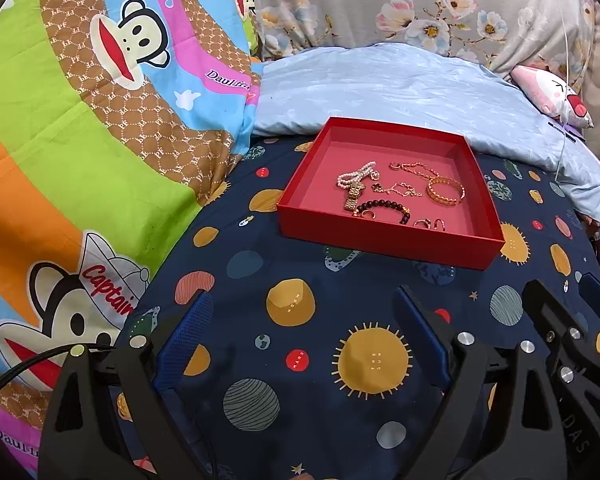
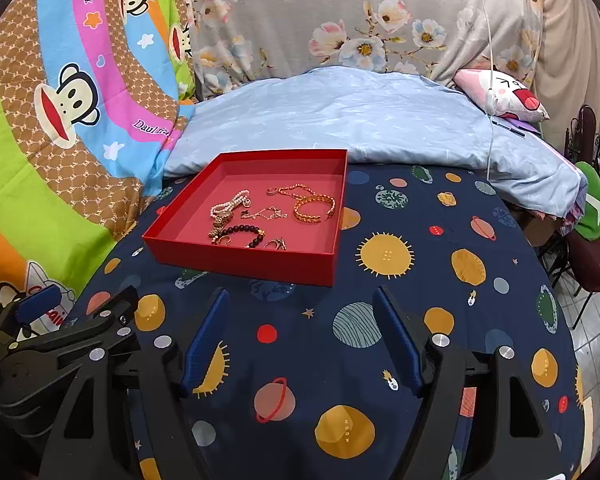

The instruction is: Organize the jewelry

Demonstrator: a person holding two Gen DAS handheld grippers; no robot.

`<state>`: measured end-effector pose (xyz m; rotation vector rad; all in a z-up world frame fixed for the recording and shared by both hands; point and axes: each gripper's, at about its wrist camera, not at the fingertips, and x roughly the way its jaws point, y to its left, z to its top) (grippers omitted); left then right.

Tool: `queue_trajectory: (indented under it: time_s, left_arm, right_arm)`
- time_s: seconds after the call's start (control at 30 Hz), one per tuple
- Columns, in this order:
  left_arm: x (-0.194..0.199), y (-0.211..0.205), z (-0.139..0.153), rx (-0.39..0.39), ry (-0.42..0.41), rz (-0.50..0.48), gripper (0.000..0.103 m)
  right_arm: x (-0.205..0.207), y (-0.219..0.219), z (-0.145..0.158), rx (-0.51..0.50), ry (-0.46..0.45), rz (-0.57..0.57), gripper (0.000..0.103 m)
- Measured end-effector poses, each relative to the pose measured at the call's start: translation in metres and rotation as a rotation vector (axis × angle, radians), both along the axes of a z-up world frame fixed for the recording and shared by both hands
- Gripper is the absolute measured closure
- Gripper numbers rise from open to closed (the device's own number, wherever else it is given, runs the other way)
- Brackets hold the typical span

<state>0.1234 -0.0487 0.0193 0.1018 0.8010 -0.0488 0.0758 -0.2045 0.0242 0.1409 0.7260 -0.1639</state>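
1. Left wrist view: left gripper low over the bed, blue-padded fingers spread wide, nothing between them. Dark blue planet-print sheet underneath.
2. Red tray sits on the sheet ahead of the fingers, well apart from them, far edge near the light blue pillow.
3. Jewelry all inside the tray, loosely bunched toward middle/front: pearl bracelet, gold watch just beside it, dark bead bracelet, gold bangle, gold chain, thin pendant chain, small rings near the front wall.
4. Right gripper shows at lower right of this view, only partly in frame, close beside the left one.
5. Cartoon monkey blanket on the left, floral fabric behind, pink plush at right.
6. Right wrist view: right gripper fingers wide apart, empty, over the same sheet.
7. Red tray ahead and left of centre, not touched. Same pieces inside: pearl bracelet, watch, bead bracelet, bangle, gold chain, rings.
8. Left gripper visible at lower left edge, off the tray.
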Motion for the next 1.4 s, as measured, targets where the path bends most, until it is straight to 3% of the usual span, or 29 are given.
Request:
queue_trajectory:
  time_s: [0.3, 0.67, 1.4]
  left_arm:
    - [0.004, 0.002, -0.002, -0.002, 0.004, 0.007, 0.012]
    - [0.017, 0.003, -0.008, 0.008, 0.02, 0.009, 0.008]
    - [0.025, 0.001, -0.013, 0.015, 0.022, 0.031, 0.008]
  right_arm:
    - [0.002, 0.0, -0.001, 0.001, 0.005, -0.009, 0.029]
    - [0.015, -0.005, -0.01, -0.015, 0.017, -0.04, 0.02]
    - [0.023, -0.005, -0.018, -0.026, 0.031, -0.069, 0.019]
